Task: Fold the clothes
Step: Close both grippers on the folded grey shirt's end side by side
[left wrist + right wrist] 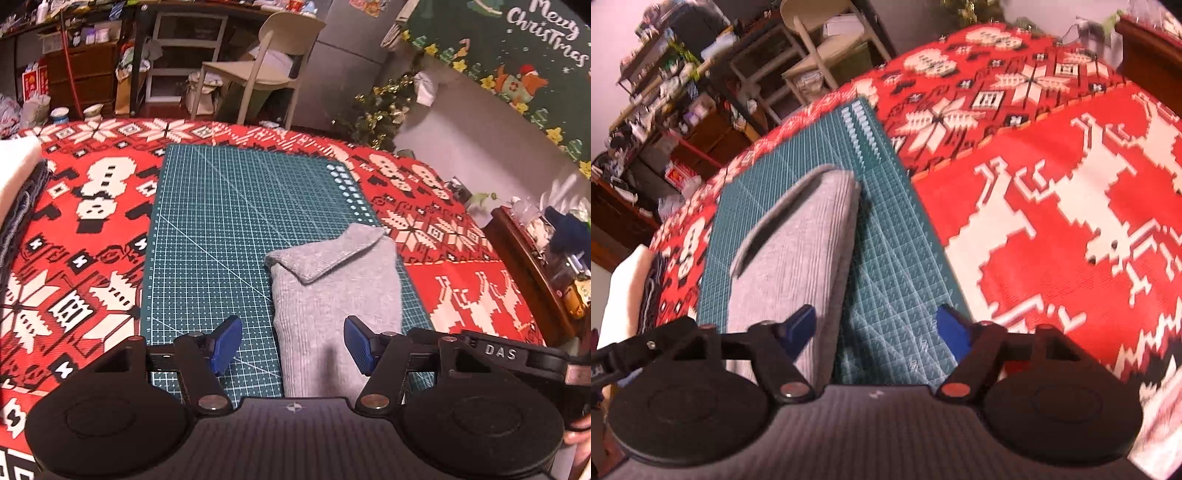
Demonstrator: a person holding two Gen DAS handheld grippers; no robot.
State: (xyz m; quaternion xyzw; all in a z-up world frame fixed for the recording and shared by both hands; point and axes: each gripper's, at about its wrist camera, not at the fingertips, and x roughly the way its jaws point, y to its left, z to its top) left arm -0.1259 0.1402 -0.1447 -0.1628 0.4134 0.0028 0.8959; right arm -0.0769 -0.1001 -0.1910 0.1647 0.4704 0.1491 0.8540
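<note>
A grey knitted garment (332, 291) lies folded into a long narrow shape on the green cutting mat (221, 221), with a sleeve or flap folded across its far end. My left gripper (293, 345) is open and empty, its blue pads straddling the garment's near left edge just above it. In the right wrist view the same garment (798, 251) lies left of centre on the mat (894, 266). My right gripper (877, 334) is open and empty, its left pad over the garment's right edge, its right pad over the mat.
A red and white Christmas tablecloth (81, 229) covers the table. A stack of folded clothes (14, 184) sits at the left edge, also in the right wrist view (628, 295). A beige chair (266, 62), shelves and a small tree stand beyond the table.
</note>
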